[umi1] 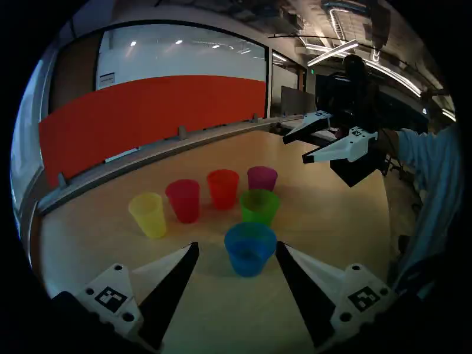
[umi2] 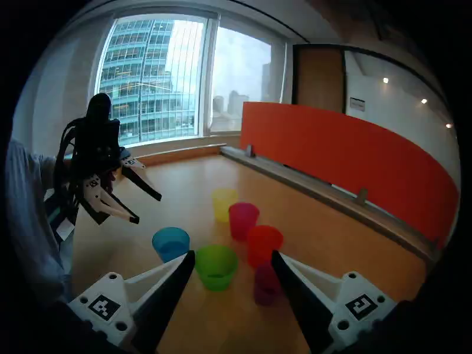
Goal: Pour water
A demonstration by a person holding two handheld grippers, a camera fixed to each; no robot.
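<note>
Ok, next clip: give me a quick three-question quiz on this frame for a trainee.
1. True or false: the left gripper and the right gripper are both open and hold nothing.
2. How many cups stand on the table? A) four B) six C) eight
3. Fill in: in the left gripper view, the cup nearest that gripper's fingertips is the ___ one.
Key: 1 true. 2 B: yellow cup, red cup, orange cup, purple cup, green cup, blue cup. 3 blue.
</note>
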